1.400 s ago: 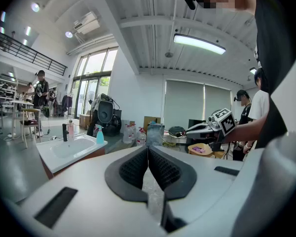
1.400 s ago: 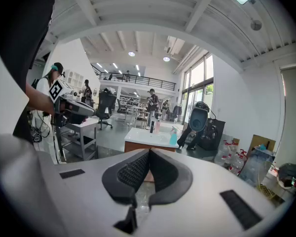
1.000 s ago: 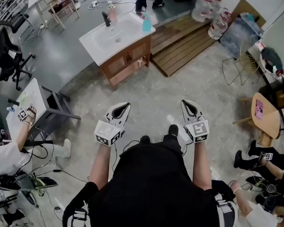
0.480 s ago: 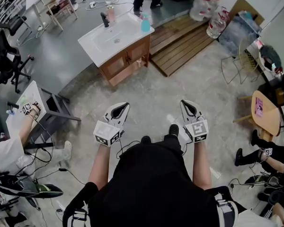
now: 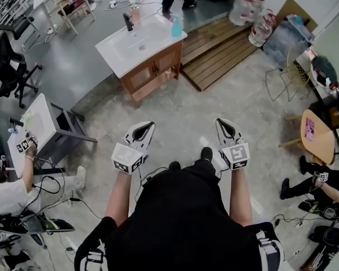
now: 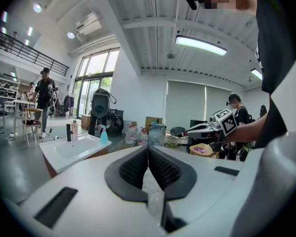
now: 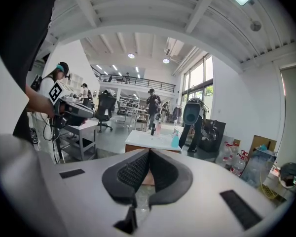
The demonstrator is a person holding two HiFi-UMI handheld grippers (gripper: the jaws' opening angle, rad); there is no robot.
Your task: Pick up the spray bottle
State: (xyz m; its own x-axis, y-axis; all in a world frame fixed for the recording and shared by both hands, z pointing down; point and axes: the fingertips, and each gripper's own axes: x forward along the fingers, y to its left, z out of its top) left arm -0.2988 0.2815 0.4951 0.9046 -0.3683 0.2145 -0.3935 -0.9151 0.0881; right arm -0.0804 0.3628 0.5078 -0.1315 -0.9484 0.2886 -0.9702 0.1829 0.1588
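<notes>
I count two in my hands: left gripper (image 5: 149, 126), right gripper (image 5: 222, 122). One blue spray bottle (image 5: 175, 27), one pink bottle (image 5: 136, 14), one black faucet (image 5: 127, 22), one washbasin cabinet (image 5: 160, 36).

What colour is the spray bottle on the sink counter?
The spray bottle is turquoise, clearest in the head view.

Upper centre of the head view, the basin top (image 5: 120, 52) is smooth, glossy white, on a cabinet (image 5: 152, 72) of warm brown wood; the spray bottle (image 5: 175, 27) on its corner looks like translucent blue plastic; to the right, a slatted platform (image 5: 217, 49) of bare wood; the floor (image 5: 181, 114) is matt, mottled grey; lower centre, the left gripper (image 5: 148, 125) and right gripper (image 5: 223, 121) have smooth white plastic shells; their pads (image 6: 133, 169) are black, ribbed, matt.
</notes>
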